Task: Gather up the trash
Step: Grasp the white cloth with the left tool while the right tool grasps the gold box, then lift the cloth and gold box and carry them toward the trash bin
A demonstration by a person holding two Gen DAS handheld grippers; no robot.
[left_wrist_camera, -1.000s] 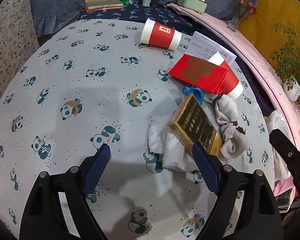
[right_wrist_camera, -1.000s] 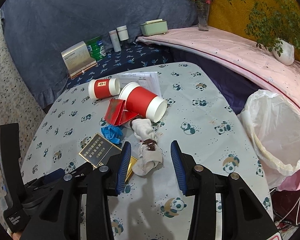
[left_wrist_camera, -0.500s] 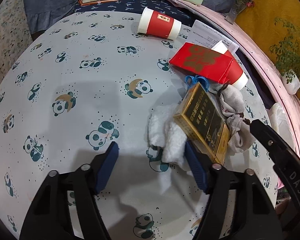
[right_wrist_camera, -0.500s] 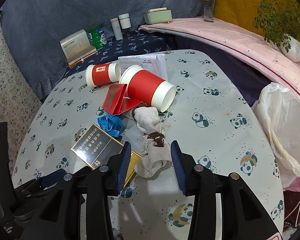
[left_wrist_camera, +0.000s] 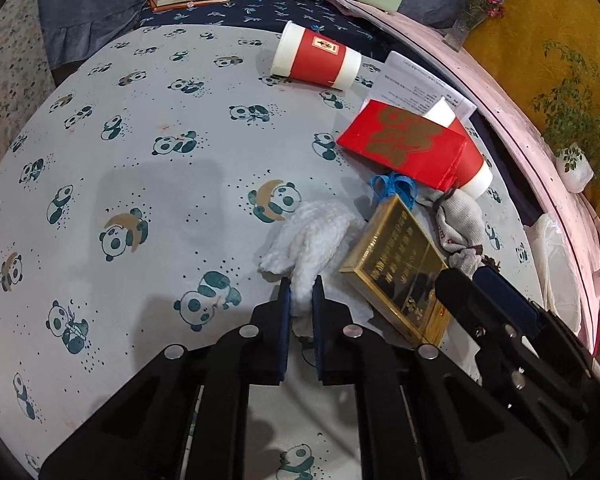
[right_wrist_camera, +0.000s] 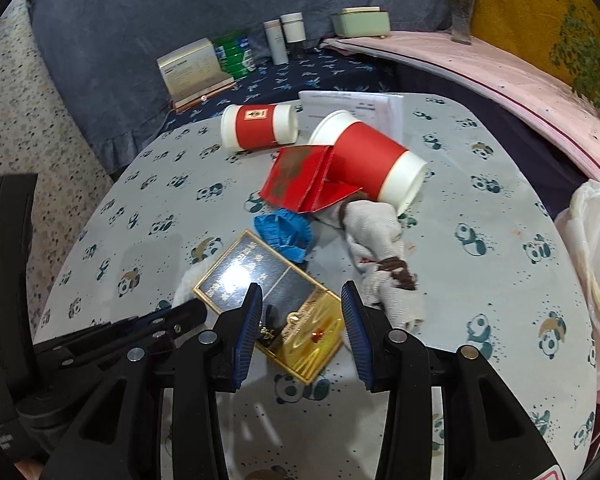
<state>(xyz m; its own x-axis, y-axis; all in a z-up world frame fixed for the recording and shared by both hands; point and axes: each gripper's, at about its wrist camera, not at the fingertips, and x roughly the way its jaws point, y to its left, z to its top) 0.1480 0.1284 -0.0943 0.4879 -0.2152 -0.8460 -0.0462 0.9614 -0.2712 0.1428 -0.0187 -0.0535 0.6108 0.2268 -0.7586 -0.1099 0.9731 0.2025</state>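
My left gripper [left_wrist_camera: 301,288] was clamped on the white tissue wad [left_wrist_camera: 314,236], which lay on the panda tablecloth [left_wrist_camera: 148,184] touching the left edge of the gold box [left_wrist_camera: 400,276]. My right gripper [right_wrist_camera: 302,312] was spread open, its fingers straddling the near end of the gold box [right_wrist_camera: 268,292]. Beyond the box lay the blue wrapper [right_wrist_camera: 284,232], the grey sock [right_wrist_camera: 380,256] and two red cups [right_wrist_camera: 374,168].
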